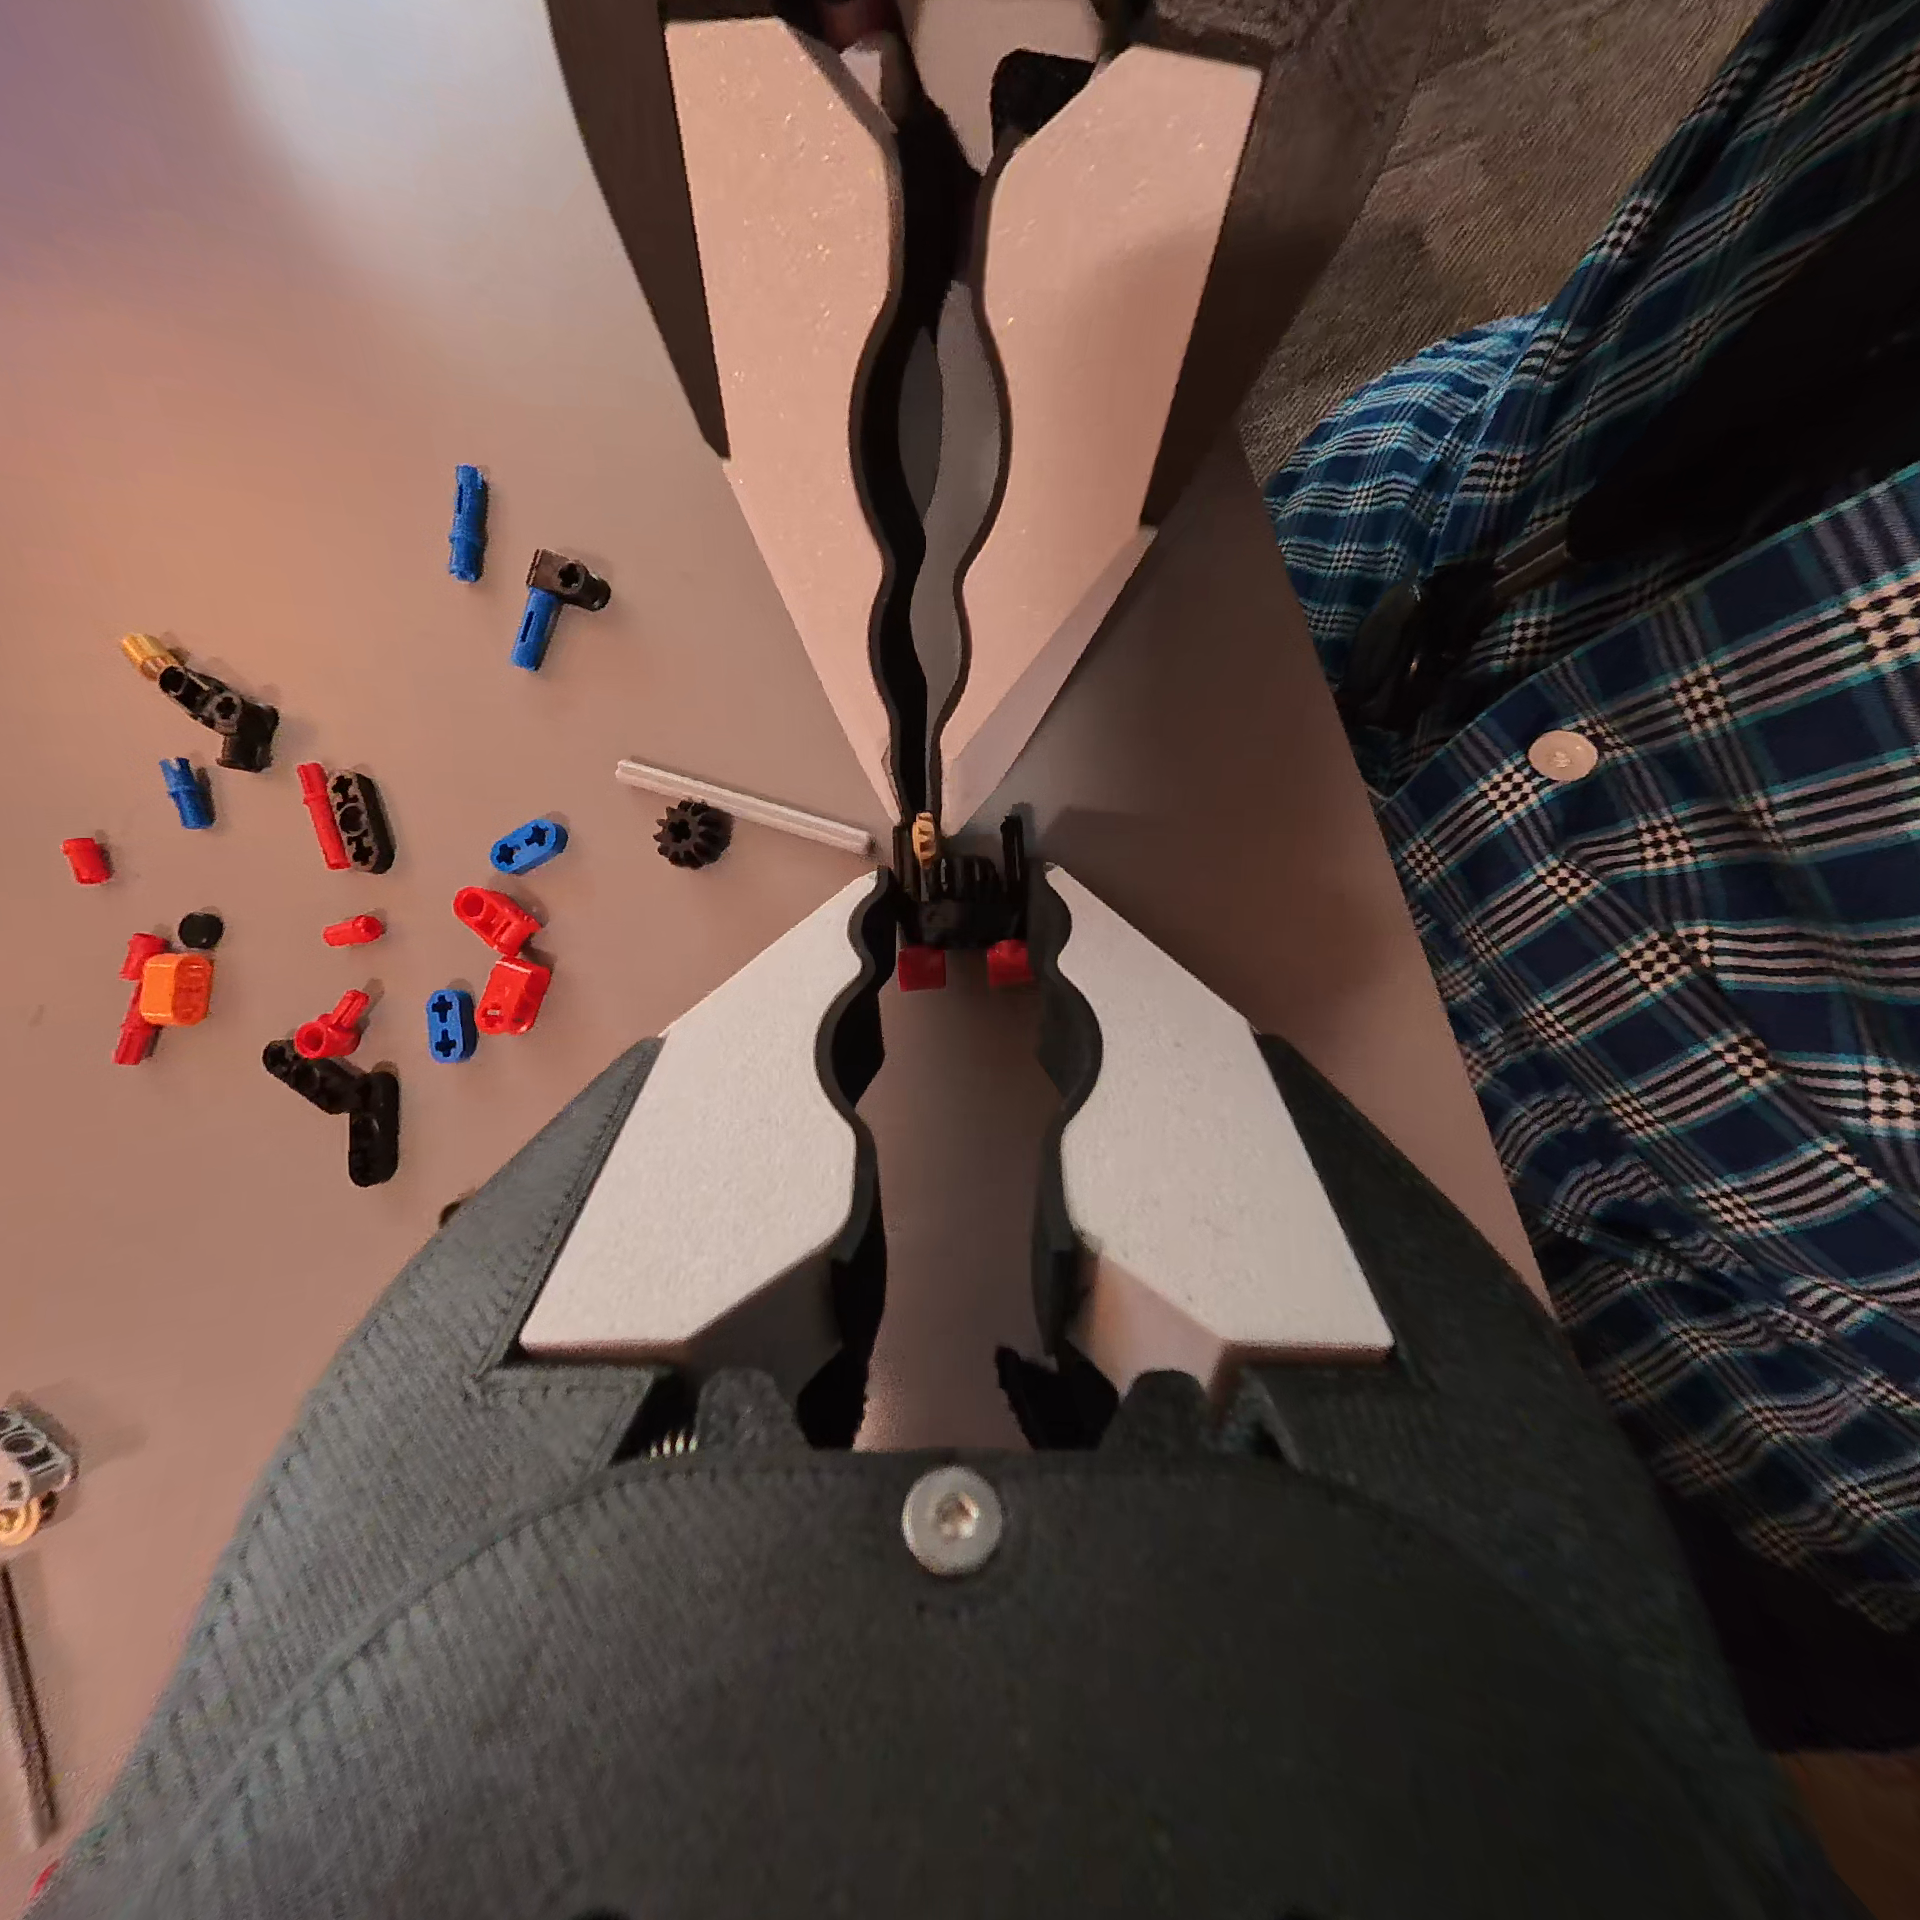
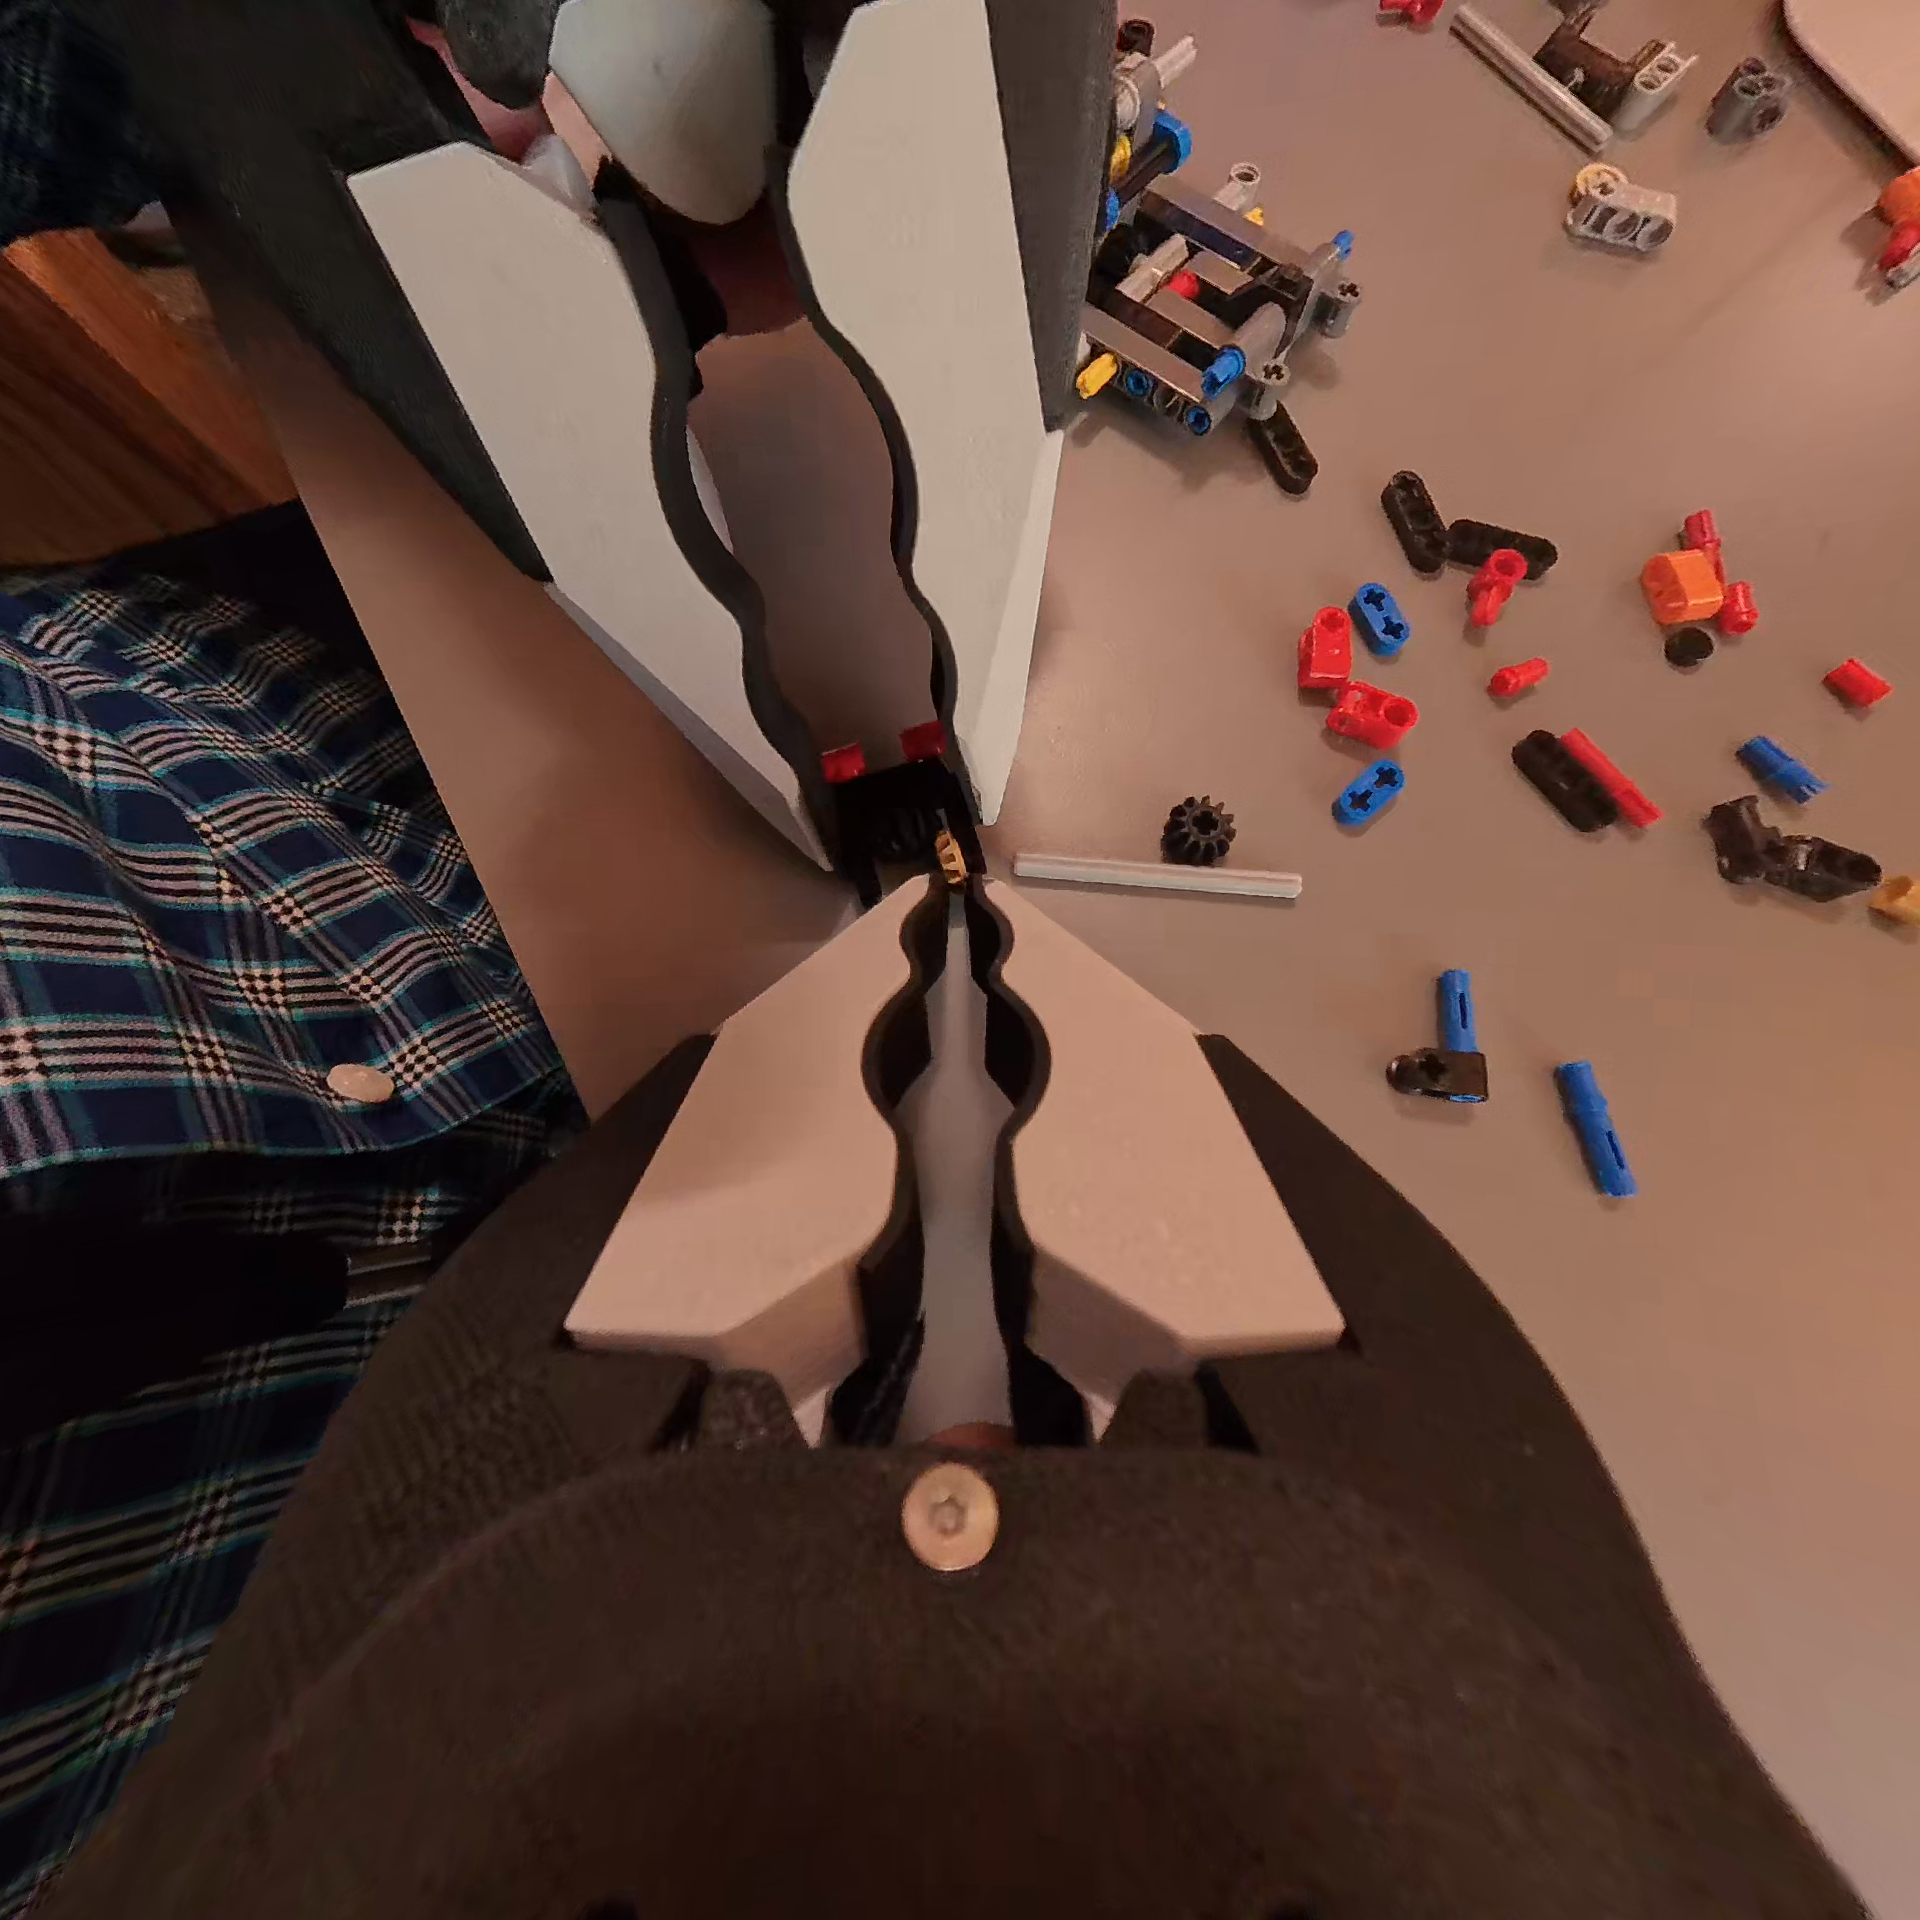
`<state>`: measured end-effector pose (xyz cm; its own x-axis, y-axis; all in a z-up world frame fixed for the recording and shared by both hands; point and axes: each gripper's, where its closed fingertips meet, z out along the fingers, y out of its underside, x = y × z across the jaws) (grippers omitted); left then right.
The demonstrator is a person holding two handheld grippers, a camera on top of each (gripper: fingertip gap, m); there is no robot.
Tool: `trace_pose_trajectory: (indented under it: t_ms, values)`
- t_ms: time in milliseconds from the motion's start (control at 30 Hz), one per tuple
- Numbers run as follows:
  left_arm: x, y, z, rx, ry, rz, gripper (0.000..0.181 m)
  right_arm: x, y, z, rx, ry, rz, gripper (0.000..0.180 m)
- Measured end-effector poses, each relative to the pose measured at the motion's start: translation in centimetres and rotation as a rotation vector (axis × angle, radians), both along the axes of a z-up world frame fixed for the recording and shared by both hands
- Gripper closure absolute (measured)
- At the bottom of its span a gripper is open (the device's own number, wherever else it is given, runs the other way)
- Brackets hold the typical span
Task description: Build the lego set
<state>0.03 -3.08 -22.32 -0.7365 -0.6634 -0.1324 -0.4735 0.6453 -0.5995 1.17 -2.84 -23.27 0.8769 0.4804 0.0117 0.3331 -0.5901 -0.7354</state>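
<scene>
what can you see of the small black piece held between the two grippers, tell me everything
The small black piece is a little plastic frame with two red pegs sticking out of one end and dark ribbed parts inside. It is held above the table near its edge. The left gripper clamps it from both sides. At its other end a small tan gear sits against it, pinched in the tips of the right gripper. Its far side is hidden by the fingers.

Black lego subassembly [image 1: 961, 914] (two red pins) between tongs
</scene>
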Motion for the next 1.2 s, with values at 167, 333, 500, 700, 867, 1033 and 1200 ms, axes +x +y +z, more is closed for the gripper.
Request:
trace_pose_trajectory:
  t_ms: [167, 333, 500, 700, 867, 1033, 1200]
  values:
    - [-0.36, -0.11, -0.02, -0.06, 0.006, 0.02, 0.158, -0.24, 0.04, -0.1, -0.019, 0.017, 0.008, 0.177]
    - [-0.49, -0.23, -0.04, -0.088, 0.004, 0.026, 0.157, -0.19, 0.07, 0.0, -0.02, 0.033, 0.003, 0.174]
    - [-0.63, -0.27, -0.09, -0.099, 0.005, 0.031, 0.157, -0.31, -0.04, 0.1, -0.016, 0.041, 0.013, 0.173]
    - [-0.69, -0.39, -0.08, -0.099, 0.004, 0.028, 0.157, -0.53, -0.03, 0.09, -0.016, 0.035, 0.019, 0.179]
    - [-0.75, -0.48, -0.06, -0.105, 0.006, 0.026, 0.158, -0.57, -0.03, 0.11, -0.023, 0.049, 0.018, 0.178]
    - [-0.78, -0.56, -0.04, -0.106, 0.005, 0.024, 0.157, -0.58, -0.07, 0.19, -0.025, 0.064, 0.02, 0.175]
    - [-0.82, -0.65, -0.03, -0.11, 0.005, 0.023, 0.158, -0.38, -0.15, 0.46, -0.016, 0.089, 0.012, 0.175]
